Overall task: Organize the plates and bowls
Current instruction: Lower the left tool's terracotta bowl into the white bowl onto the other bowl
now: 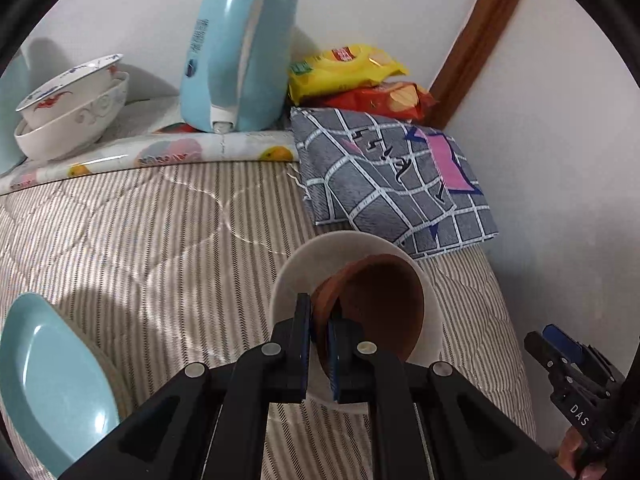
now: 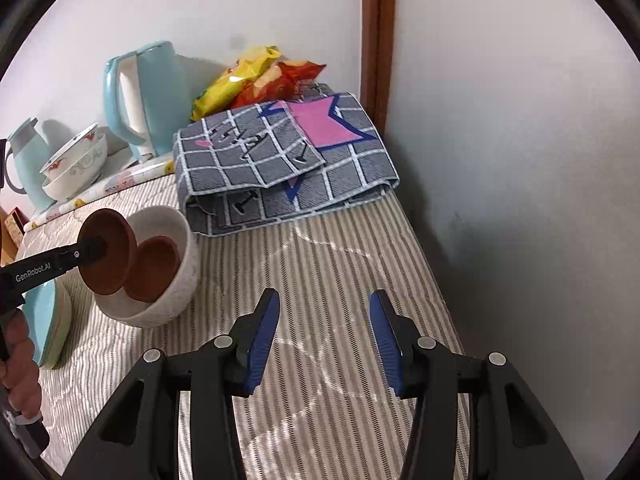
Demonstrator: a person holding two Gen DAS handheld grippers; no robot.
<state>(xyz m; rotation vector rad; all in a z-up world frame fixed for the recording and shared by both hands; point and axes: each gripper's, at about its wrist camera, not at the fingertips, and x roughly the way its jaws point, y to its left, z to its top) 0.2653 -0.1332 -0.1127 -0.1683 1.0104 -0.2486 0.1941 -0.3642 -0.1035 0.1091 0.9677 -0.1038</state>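
My left gripper [image 1: 319, 330] is shut on the rim of a brown bowl [image 1: 376, 304] and holds it tilted over a white bowl [image 1: 296, 272] on the striped bedding. From the right wrist view, the held brown bowl [image 2: 108, 256] hangs at the white bowl's [image 2: 176, 300] rim, and a second brown bowl [image 2: 154, 268] lies inside it. My right gripper [image 2: 324, 336] is open and empty above the bedding, right of the white bowl. A light blue plate [image 1: 52, 380] lies at the left. Two stacked white patterned bowls [image 1: 72, 112] sit at the back left.
A light blue kettle [image 1: 236, 52] stands at the back, with yellow and red snack bags [image 1: 352, 80] beside it. A folded grey checked cloth [image 1: 392, 184] lies at the back right. A wall [image 2: 520, 160] bounds the right side. A light blue flask [image 2: 28, 164] stands far left.
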